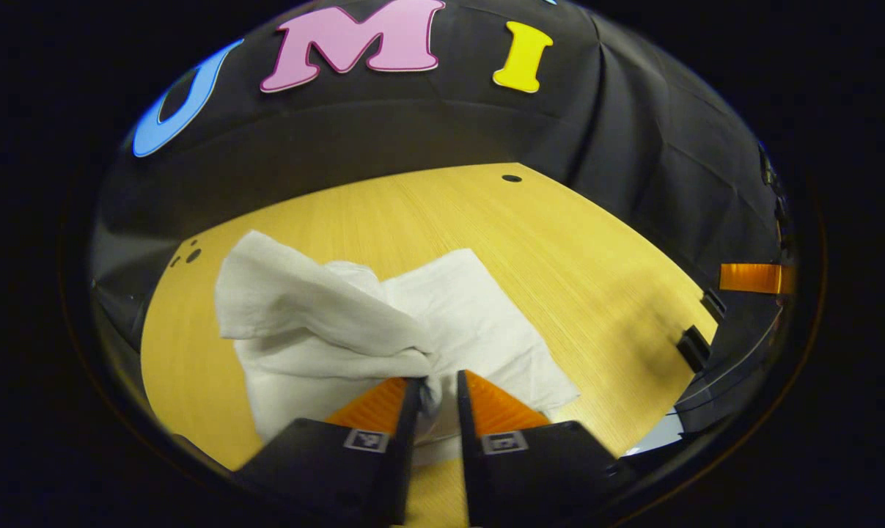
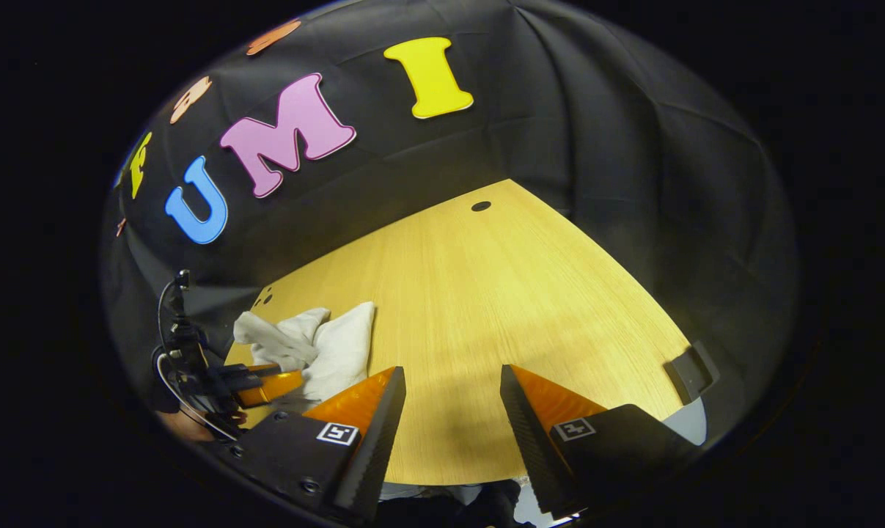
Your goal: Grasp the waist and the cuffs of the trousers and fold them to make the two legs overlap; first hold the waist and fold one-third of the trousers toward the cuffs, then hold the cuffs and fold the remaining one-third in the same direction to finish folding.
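Observation:
The white trousers point(image 1: 383, 330) lie bunched on the wooden table point(image 1: 559, 249), partly folded with a raised crease across the middle. My left gripper point(image 1: 438, 385) is shut on a pinch of the white cloth at the near edge of the pile. In the right gripper view the trousers point(image 2: 325, 345) sit at the far left, with the left gripper point(image 2: 266, 385) at their near side. My right gripper point(image 2: 453, 381) stands open above bare table, well to the right of the trousers, nothing between its fingers.
The table point(image 2: 486, 315) has a small dark hole point(image 2: 480, 206) near its far edge and two holes point(image 1: 189, 255) at the far left corner. Black clips point(image 1: 695, 345) sit on the right edge. Black cloth walls close the back and sides.

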`<act>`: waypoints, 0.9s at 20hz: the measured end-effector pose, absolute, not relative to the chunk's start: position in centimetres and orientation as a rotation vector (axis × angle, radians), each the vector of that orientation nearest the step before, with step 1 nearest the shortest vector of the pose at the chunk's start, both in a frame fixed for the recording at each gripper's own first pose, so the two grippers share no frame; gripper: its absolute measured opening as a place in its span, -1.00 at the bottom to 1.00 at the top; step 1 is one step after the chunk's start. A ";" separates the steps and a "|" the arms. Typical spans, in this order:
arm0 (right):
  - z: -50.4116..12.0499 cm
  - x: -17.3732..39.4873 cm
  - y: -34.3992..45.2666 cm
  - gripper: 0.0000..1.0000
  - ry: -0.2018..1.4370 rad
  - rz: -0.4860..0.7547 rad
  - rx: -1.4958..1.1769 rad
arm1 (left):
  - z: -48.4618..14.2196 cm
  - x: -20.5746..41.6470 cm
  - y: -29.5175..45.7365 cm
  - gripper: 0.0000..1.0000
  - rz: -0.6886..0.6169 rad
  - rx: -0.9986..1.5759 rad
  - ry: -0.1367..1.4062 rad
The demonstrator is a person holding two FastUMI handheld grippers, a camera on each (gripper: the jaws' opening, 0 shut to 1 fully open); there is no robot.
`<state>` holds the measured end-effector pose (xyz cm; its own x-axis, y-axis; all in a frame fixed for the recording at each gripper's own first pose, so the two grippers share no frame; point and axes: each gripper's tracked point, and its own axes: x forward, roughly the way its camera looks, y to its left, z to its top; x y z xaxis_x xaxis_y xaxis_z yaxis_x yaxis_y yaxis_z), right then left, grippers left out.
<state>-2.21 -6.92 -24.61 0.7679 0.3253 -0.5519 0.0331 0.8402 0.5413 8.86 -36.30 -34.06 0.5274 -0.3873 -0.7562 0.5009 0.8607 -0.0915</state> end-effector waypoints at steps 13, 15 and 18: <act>-15.1 1.3 2.0 0.79 0.544 0.370 0.453 | -20.7 10.4 -32.2 0.60 -0.450 -0.079 0.628; -14.3 1.6 3.5 0.82 0.540 0.396 0.449 | -19.2 10.3 -31.0 0.60 -0.427 -0.079 0.601; -13.2 1.8 5.4 0.83 0.526 0.425 0.445 | -17.5 9.8 -29.2 0.60 -0.401 -0.092 0.571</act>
